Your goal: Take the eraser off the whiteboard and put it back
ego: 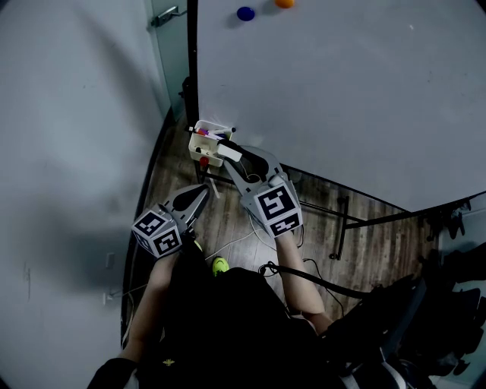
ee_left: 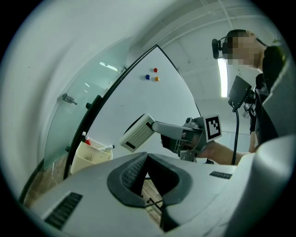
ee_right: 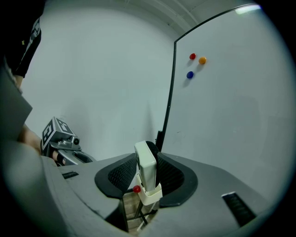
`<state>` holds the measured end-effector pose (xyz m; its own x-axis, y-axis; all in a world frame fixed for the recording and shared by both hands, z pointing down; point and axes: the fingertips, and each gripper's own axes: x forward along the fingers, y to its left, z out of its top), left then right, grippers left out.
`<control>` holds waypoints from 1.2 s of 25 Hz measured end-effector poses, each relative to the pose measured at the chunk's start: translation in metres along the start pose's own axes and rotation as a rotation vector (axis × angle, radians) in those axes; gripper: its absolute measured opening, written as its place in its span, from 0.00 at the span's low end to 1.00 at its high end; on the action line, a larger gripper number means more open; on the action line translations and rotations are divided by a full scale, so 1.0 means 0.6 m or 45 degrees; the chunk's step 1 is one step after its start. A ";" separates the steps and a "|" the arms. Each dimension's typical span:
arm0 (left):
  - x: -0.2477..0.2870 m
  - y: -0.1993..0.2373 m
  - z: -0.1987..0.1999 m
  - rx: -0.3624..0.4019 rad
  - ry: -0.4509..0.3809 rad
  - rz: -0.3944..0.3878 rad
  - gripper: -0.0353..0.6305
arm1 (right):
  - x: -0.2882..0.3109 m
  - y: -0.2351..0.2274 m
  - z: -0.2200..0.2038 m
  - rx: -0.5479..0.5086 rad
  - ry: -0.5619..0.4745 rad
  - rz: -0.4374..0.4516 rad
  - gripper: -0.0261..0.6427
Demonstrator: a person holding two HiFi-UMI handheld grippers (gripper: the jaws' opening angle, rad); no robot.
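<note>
Hanging closest to the person's body, the left gripper (ego: 199, 194) sits low on the left. Its jaws are pressed together at the tips, with nothing between them. Beneath it lies a wooden floor (ego: 243, 224), where a black cable (ego: 326, 283) trails past the person's feet.

A little further out, the right gripper (ego: 238, 159) reaches toward the board's lower left corner. Its jaws pinch the eraser (ee_right: 147, 167) by its two broad sides. The eraser stands on edge between the pads, with its white casing toward the left wall and its dark felt turned toward the board. It is held in the air just in front of the board, with the right-hand jaw between it and the board's face.

Directly below and just beyond the eraser is a cream tray (ego: 196, 143), fixed at the board's corner. It holds a few markers (ego: 209, 132), and a red cap (ee_right: 136, 189) shows at its near edge. From here I cannot tell whether the eraser's lower end touches the tray's rim.

Beyond that the whiteboard (ego: 342, 99) rises, wide and blank, edged on the left by a black frame (ego: 192, 53). Far up its surface sit three small magnets close together: blue (ego: 245, 13), orange (ego: 285, 3) and red (ee_right: 192, 56). A plain grey wall (ego: 76, 114) fills the left side.
</note>
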<state>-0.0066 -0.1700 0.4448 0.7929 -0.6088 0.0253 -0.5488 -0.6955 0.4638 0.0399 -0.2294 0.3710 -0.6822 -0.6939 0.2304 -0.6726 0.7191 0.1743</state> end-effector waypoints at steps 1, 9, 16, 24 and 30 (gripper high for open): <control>-0.001 0.000 0.000 -0.001 0.000 -0.001 0.05 | 0.001 0.000 -0.002 -0.002 0.006 0.000 0.26; -0.002 0.005 -0.001 -0.017 0.000 -0.004 0.05 | 0.013 -0.002 -0.004 0.001 0.012 0.004 0.26; -0.004 0.011 0.001 -0.036 -0.003 -0.017 0.05 | 0.032 -0.003 -0.010 -0.001 0.028 0.008 0.26; -0.001 0.014 -0.005 -0.059 -0.006 -0.032 0.05 | 0.049 -0.007 -0.026 0.011 0.056 0.017 0.26; 0.001 0.018 -0.006 -0.077 0.001 -0.046 0.05 | 0.067 -0.009 -0.042 0.031 0.080 0.028 0.26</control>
<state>-0.0112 -0.1765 0.4532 0.8122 -0.5833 0.0081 -0.5025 -0.6926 0.5174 0.0236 -0.2604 0.4037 -0.6780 -0.6740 0.2933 -0.6651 0.7324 0.1456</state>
